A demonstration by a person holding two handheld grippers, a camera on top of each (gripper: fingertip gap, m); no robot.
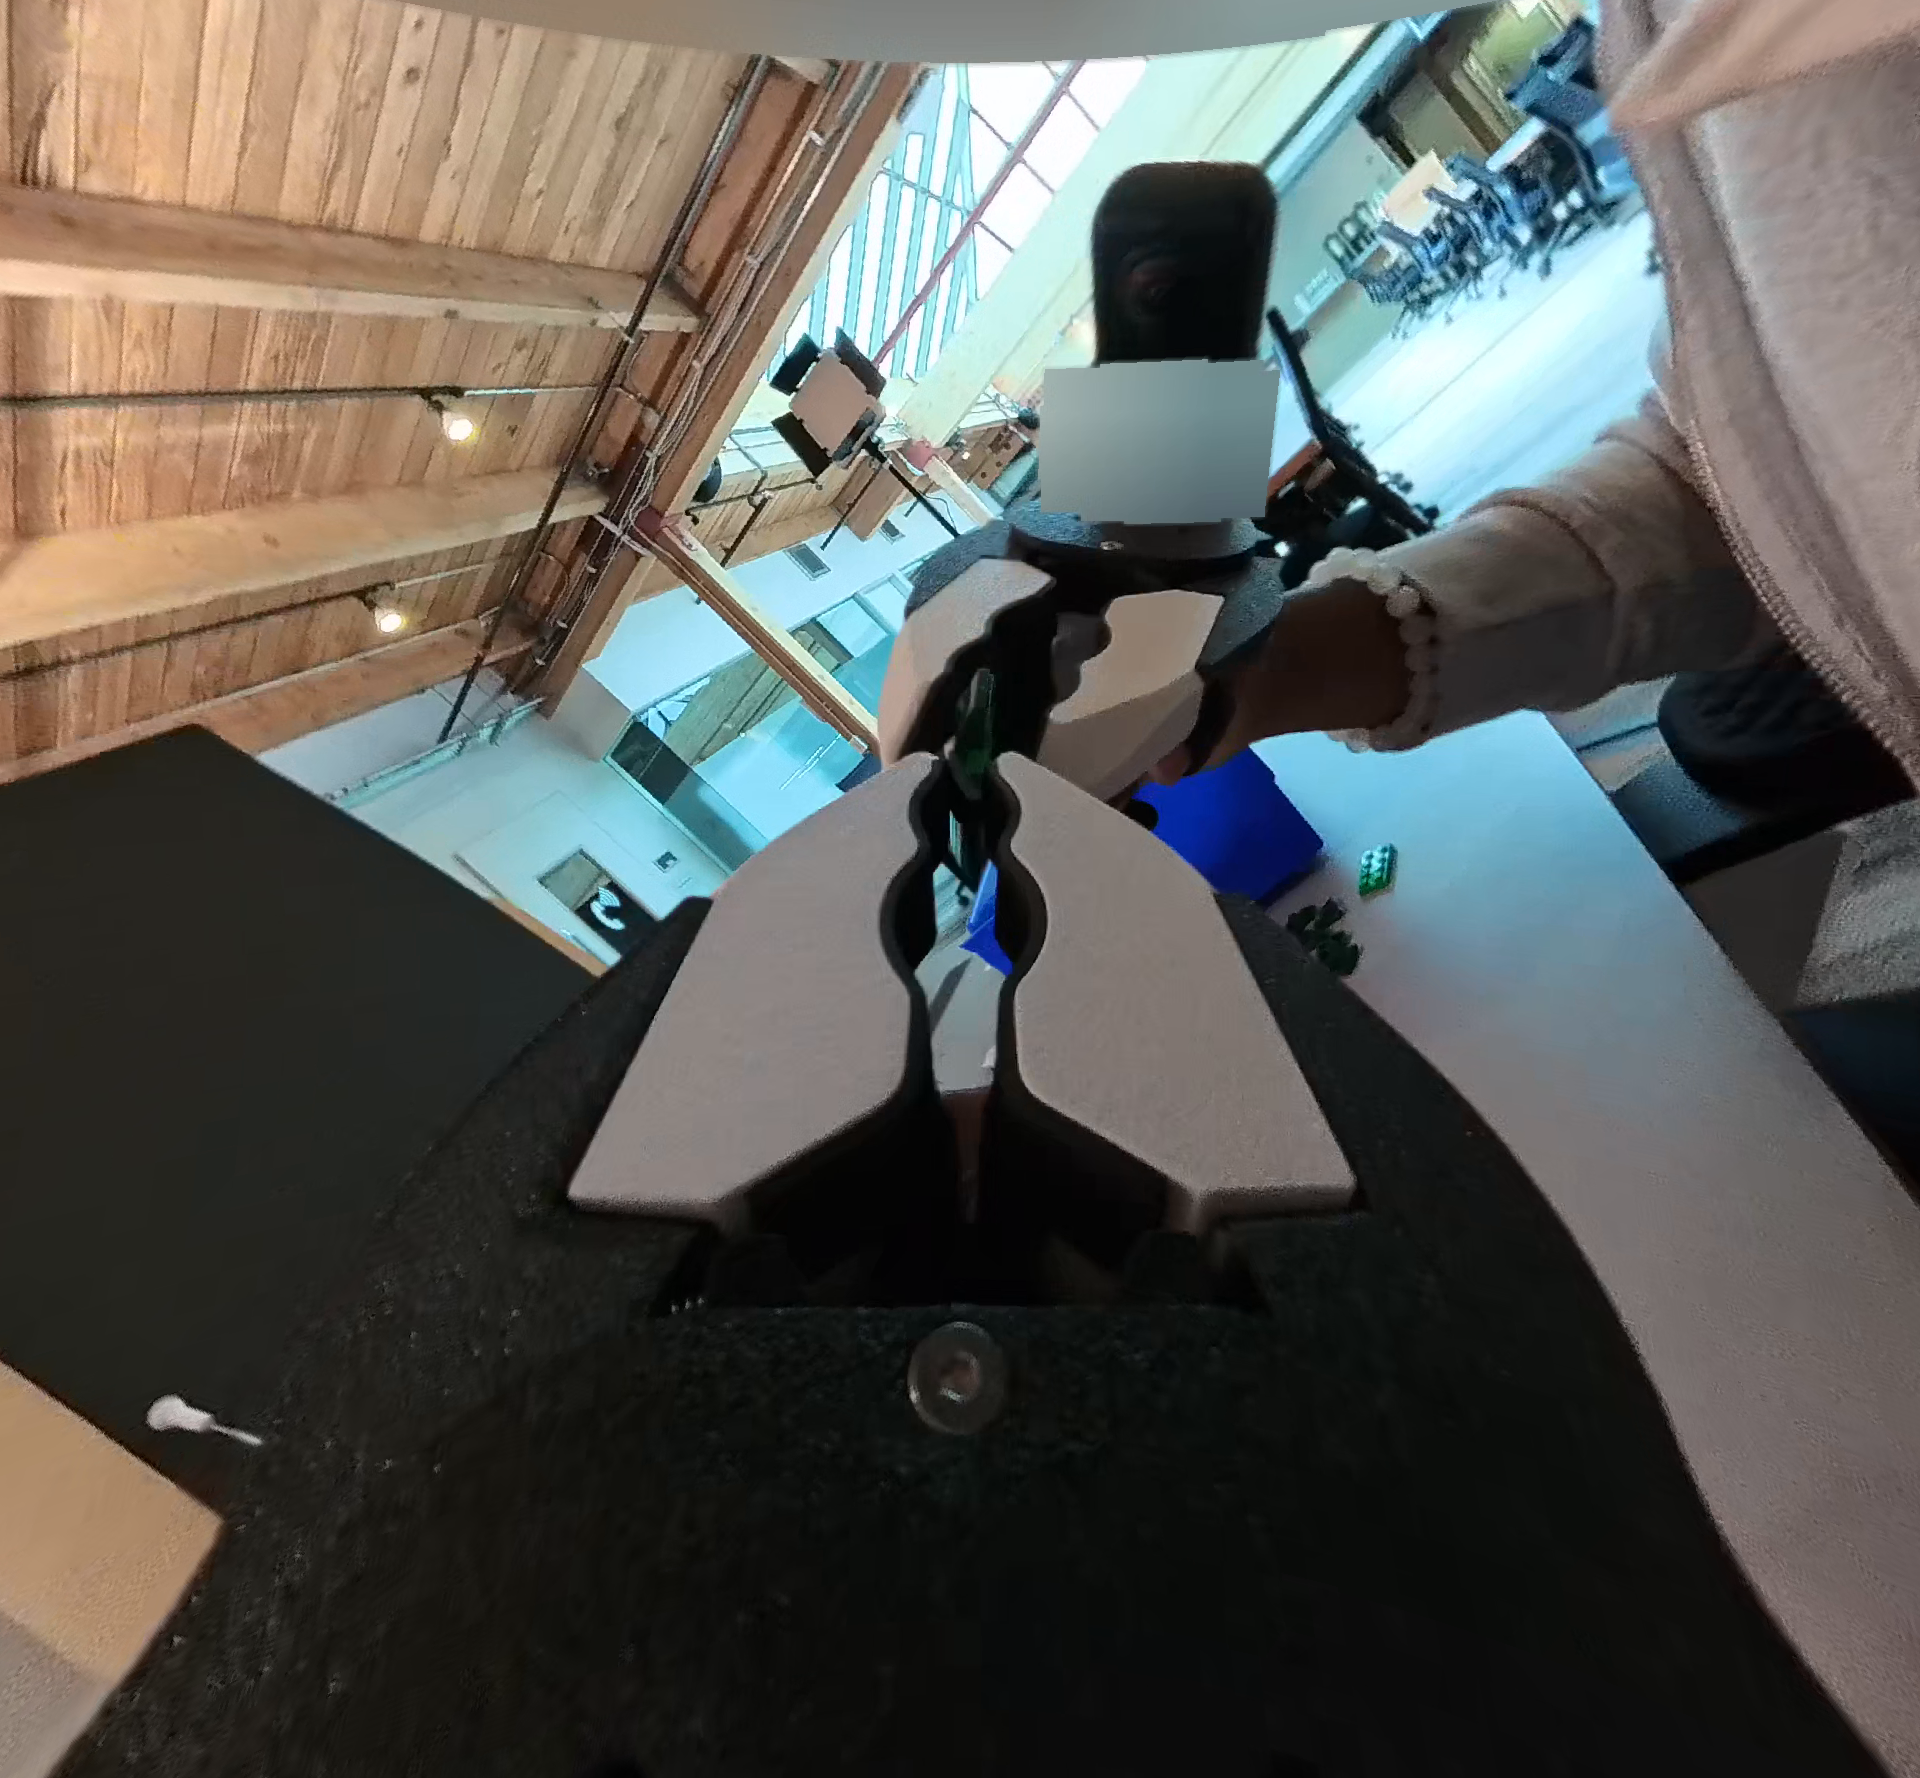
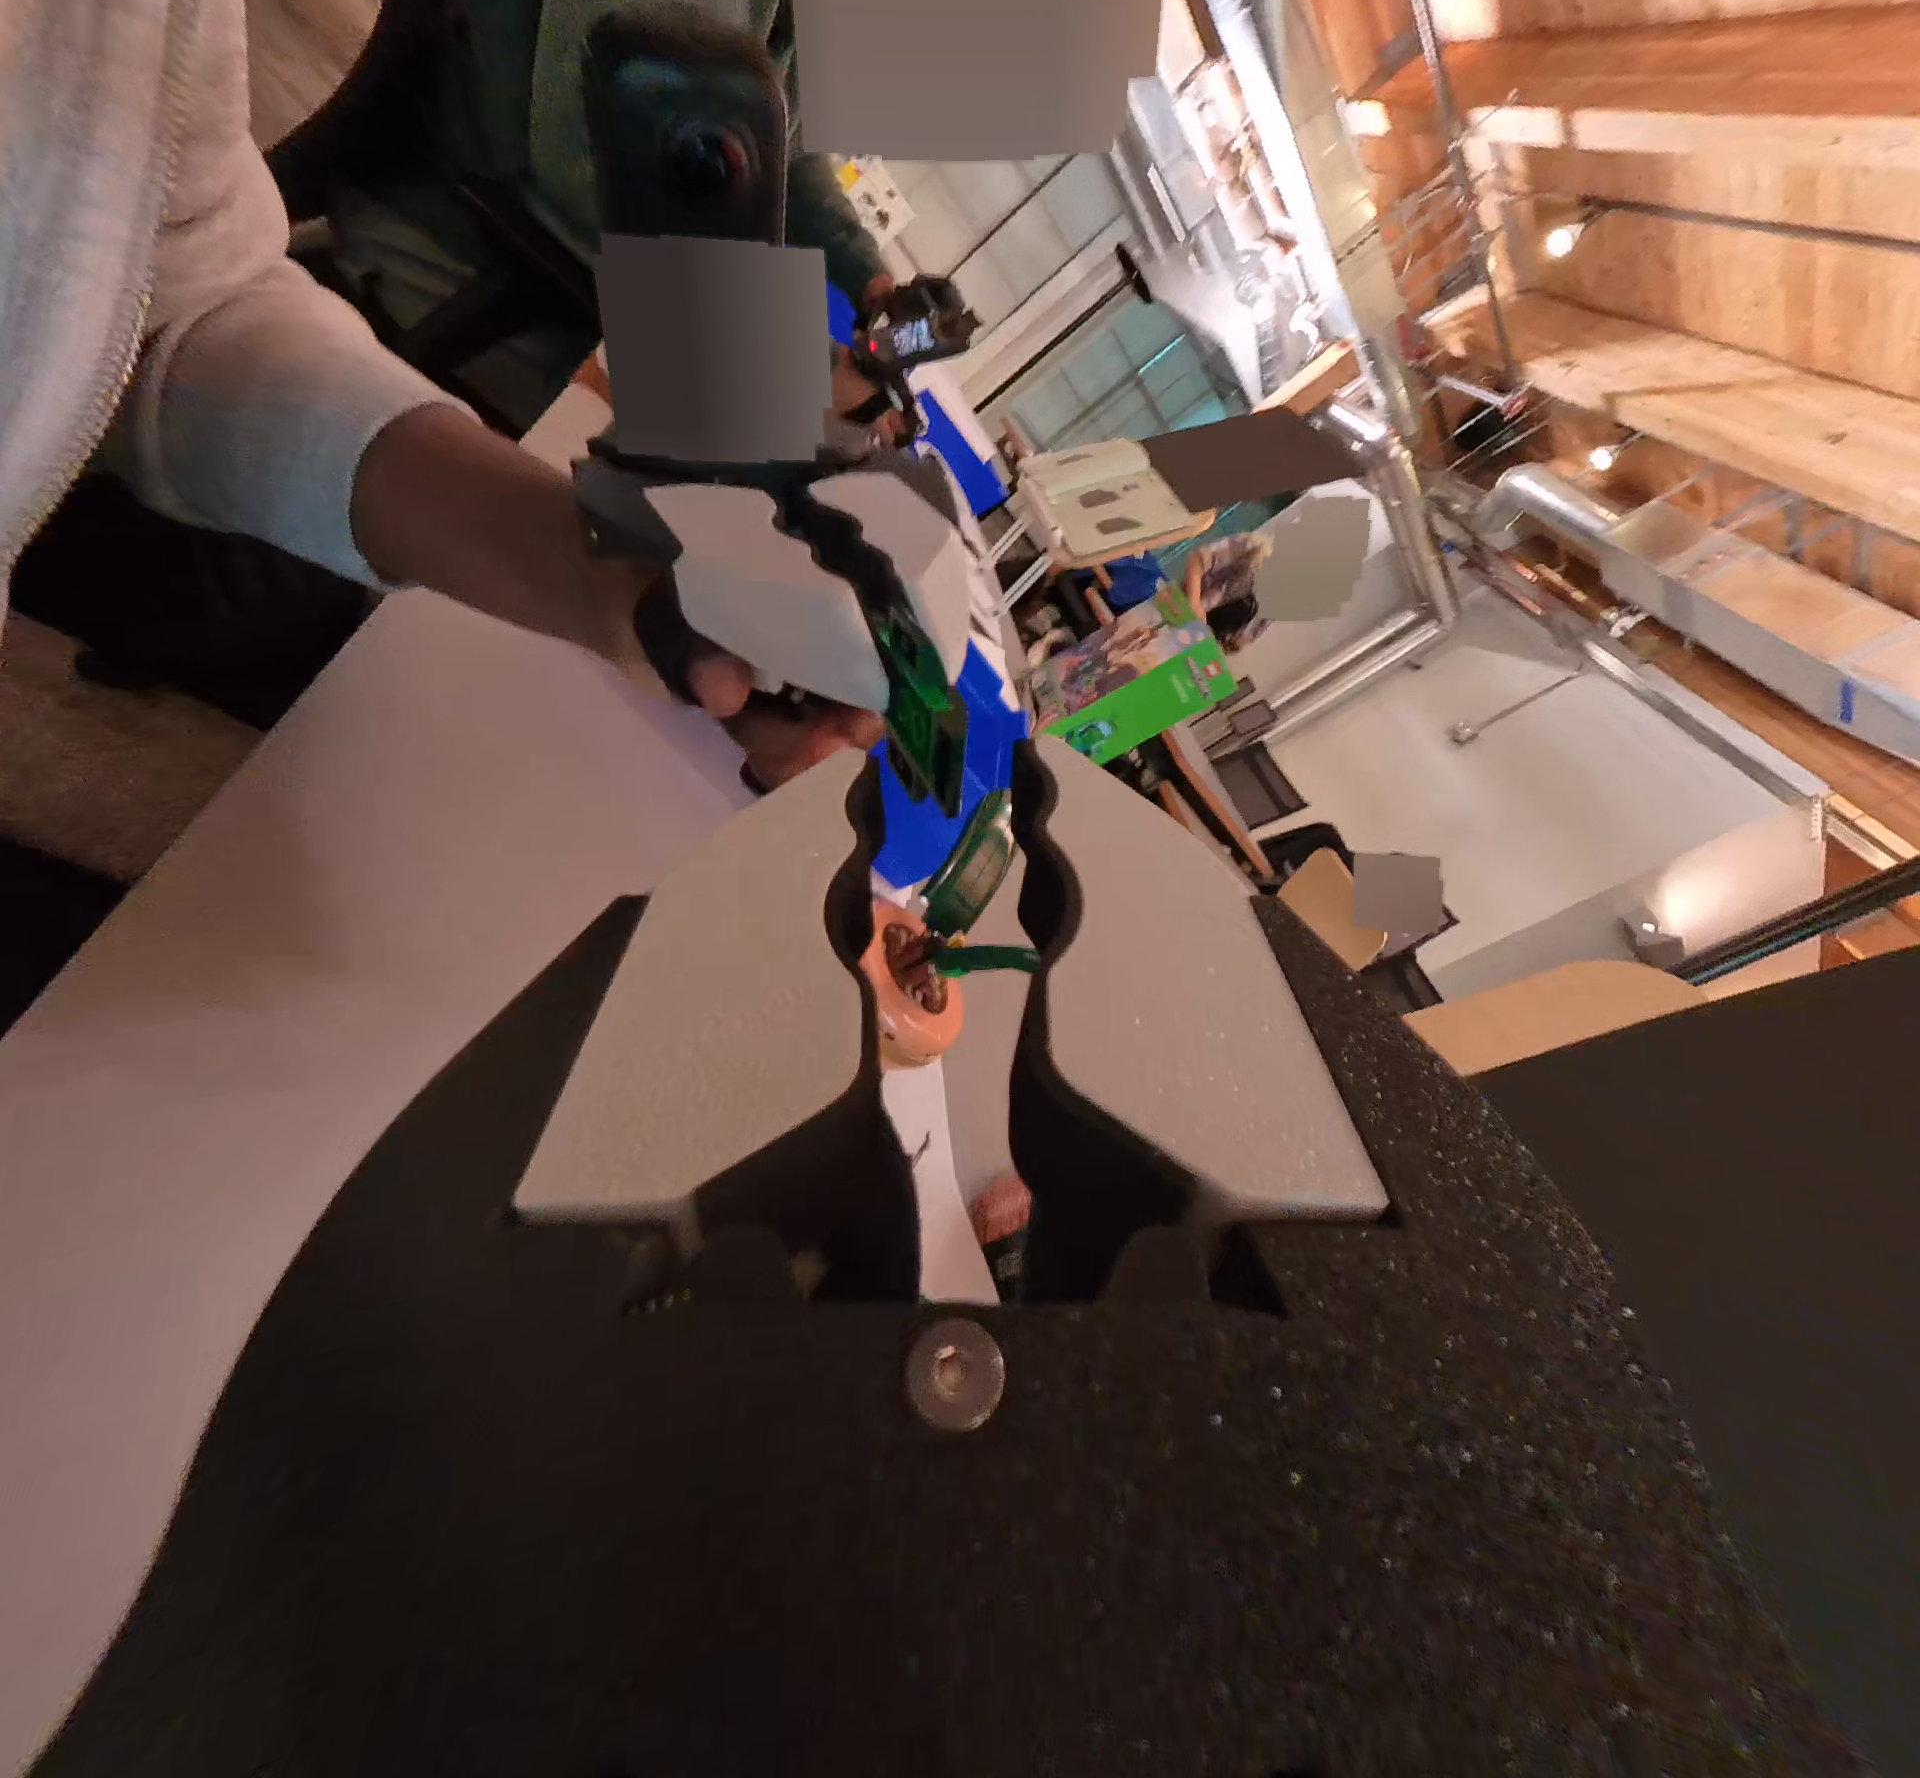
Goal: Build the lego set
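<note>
My left gripper (image 1: 966, 778) is shut on a small green lego assembly (image 1: 975, 741) and holds it in the air above the white table (image 1: 1455, 897). In the right wrist view the left gripper (image 2: 904, 679) comes in from the upper left, with the green studded assembly (image 2: 916, 705) sticking out of its tips. My right gripper (image 2: 951, 762) faces it tip to tip. Its jaws stand apart, with the assembly's lower end between them and a gap on the right side. In the left wrist view the right gripper (image 1: 1003, 689) sits just beyond the assembly.
A blue bin (image 1: 1226, 824) stands on the table behind the grippers. A bright green brick (image 1: 1379, 868) and dark green pieces (image 1: 1325, 933) lie to the right. A round green part (image 2: 977, 866) and a tan round part (image 2: 920, 996) lie below. A green lego box (image 2: 1143, 679) stands farther back. Only a small space, under 4 cm, lies between the two pairs of fingers.
</note>
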